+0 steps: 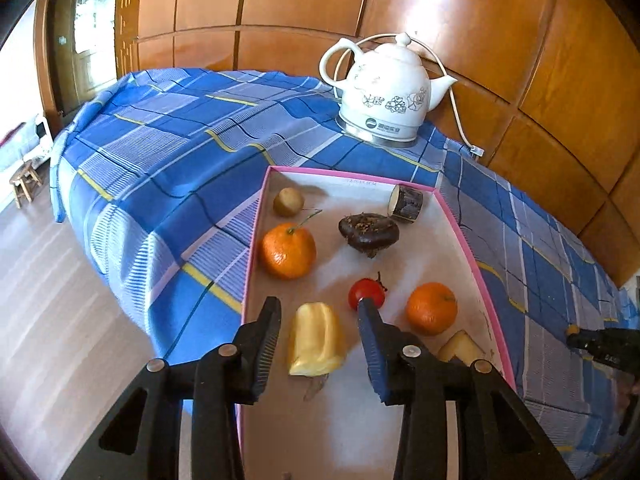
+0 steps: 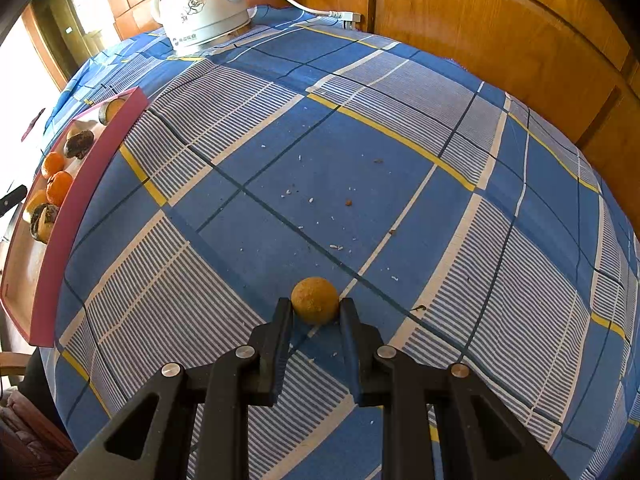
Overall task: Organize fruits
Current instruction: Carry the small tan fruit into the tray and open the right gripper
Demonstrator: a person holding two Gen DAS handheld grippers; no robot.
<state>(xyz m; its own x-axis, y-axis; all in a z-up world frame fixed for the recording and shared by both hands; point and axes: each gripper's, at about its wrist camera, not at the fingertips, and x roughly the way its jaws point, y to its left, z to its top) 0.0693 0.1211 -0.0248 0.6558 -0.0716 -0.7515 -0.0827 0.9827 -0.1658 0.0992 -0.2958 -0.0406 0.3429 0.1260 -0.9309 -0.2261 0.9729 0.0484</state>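
In the left wrist view a pink-rimmed tray (image 1: pixel 460 236) holds two oranges (image 1: pixel 287 251) (image 1: pixel 431 308), a red tomato (image 1: pixel 366 293), a dark purple fruit (image 1: pixel 369 234), a small brown fruit (image 1: pixel 288 201), a cut cane piece (image 1: pixel 406 203), a yellow pepper-like piece (image 1: pixel 316 340) and a yellow wedge (image 1: pixel 460 348). My left gripper (image 1: pixel 318 304) is open and empty above the yellow piece. In the right wrist view my right gripper (image 2: pixel 315 303) has its fingertips on both sides of a small round yellow-brown fruit (image 2: pixel 314 300) on the blue checked cloth (image 2: pixel 360 160); contact is unclear.
A white ceramic kettle (image 1: pixel 386 92) with a cord stands at the back of the table by the wooden wall panels. The tray (image 2: pixel 80 184) lies far left in the right wrist view. Crumbs dot the cloth. The table edge drops to the floor on the left.
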